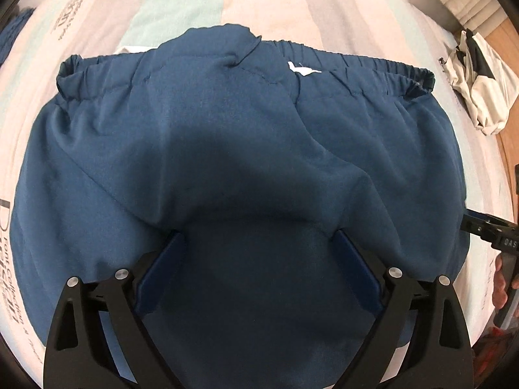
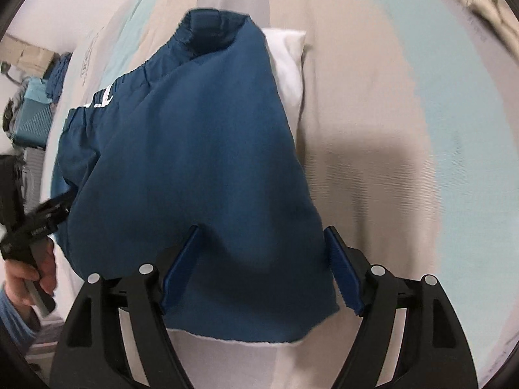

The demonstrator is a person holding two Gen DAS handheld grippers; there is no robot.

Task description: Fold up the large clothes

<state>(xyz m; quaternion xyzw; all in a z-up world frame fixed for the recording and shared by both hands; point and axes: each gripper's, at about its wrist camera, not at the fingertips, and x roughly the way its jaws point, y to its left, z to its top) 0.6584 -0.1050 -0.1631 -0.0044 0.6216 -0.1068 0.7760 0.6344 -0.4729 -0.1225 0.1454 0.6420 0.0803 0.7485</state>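
Dark blue trousers [image 1: 201, 149] with an elastic waistband [image 1: 373, 64] and a small white label [image 1: 301, 69] lie folded on a striped bedspread [image 1: 269, 0]. My left gripper [image 1: 259, 240] points down over their near part, jaws wide open, with a loose ridge of fabric lying between the fingers. In the right wrist view the same garment [image 2: 201, 149] shows from its side edge. My right gripper [image 2: 262, 231] hangs over its near corner, open, the pads not pressing the cloth. Each gripper appears in the other's view: the right one [image 1: 486, 230] and the left one [image 2: 42, 217], which a hand holds.
A crumpled white and black cloth [image 1: 476, 87] lies near the bed's right edge, above a wooden floor [image 1: 509, 149]. A white piece of fabric [image 2: 288, 61] sticks out from under the trousers. A teal case [image 2: 32, 113] stands off the bed at the left.
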